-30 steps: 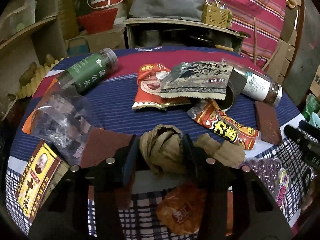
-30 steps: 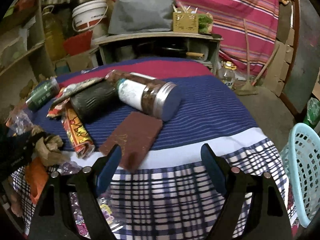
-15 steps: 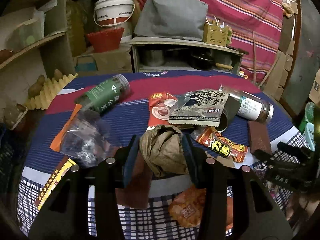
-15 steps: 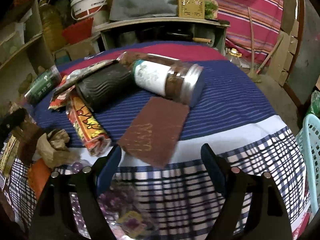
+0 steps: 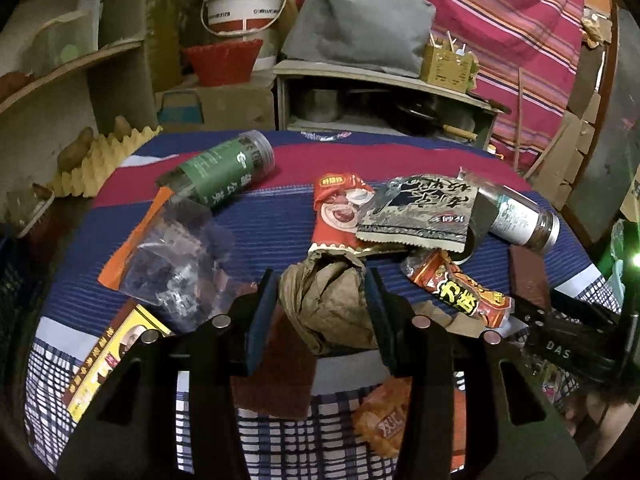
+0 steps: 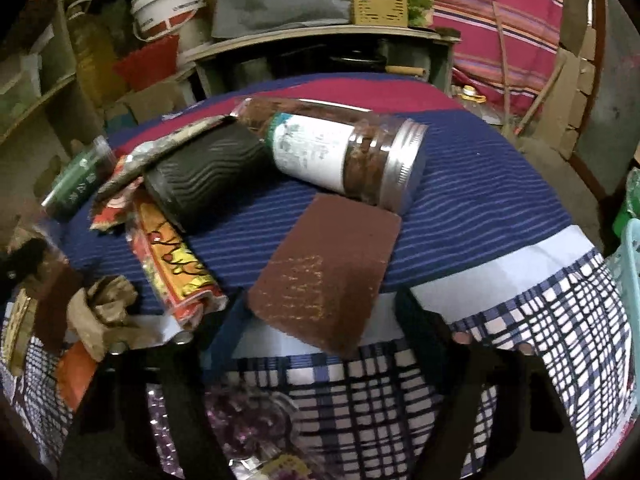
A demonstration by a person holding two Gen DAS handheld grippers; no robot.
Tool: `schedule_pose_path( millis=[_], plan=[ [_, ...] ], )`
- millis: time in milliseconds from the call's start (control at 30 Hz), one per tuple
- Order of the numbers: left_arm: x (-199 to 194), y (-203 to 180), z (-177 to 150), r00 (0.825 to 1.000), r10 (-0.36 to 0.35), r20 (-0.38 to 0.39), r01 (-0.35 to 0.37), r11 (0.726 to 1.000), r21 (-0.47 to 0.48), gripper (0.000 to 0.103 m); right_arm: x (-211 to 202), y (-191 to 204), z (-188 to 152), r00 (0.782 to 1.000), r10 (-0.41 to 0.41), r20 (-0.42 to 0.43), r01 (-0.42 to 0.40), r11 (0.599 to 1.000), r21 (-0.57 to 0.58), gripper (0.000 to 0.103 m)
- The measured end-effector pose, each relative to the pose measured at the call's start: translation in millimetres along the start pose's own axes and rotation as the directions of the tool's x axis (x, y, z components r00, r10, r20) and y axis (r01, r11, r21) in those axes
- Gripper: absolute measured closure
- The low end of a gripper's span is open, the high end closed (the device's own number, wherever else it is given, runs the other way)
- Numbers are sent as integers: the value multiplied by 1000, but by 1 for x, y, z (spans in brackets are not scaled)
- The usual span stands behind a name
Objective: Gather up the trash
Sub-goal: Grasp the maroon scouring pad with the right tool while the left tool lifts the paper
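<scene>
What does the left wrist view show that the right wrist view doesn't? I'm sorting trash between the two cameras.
Only the left wrist view: the left hand-held gripper clamping a crumpled brown paper wad, and a clear plastic bag.

Only the right wrist view: the right hand-held gripper, jaws closing around a brown scouring pad, not yet pressing, and a black ribbed cup.

Both: the silver-lidded jar, green-label jar, orange snack wrapper.

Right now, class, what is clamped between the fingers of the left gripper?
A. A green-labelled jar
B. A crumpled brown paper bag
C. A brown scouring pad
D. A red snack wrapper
B. In the left wrist view, the left gripper has both pads pressed against the crumpled brown paper bag, while the green-labelled jar lies apart on the cloth.
</scene>
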State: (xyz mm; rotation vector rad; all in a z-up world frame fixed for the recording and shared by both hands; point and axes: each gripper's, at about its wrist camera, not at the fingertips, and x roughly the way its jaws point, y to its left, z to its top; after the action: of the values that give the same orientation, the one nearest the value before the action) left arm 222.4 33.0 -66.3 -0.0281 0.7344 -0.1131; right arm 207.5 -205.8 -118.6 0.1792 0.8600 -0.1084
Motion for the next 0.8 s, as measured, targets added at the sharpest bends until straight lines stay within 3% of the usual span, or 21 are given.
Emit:
schedule_pose_path(
  millis=[333,567,800],
  plan=[
    [-3,-15,-5,1000,13,13,-14,999,52,59,-11,-10,-4,999,36,21,-36,999,-2,41],
    [-20,-40,-7,999,-30,43,25,994,110,59,-37,-34,-11,998,57,-8,-57,993,-100,40],
    [-57,-84,-19,988,-119,95,99,976,191,59,-89,-64,-23,994,76,77,-62,983,-171,40]
  ],
)
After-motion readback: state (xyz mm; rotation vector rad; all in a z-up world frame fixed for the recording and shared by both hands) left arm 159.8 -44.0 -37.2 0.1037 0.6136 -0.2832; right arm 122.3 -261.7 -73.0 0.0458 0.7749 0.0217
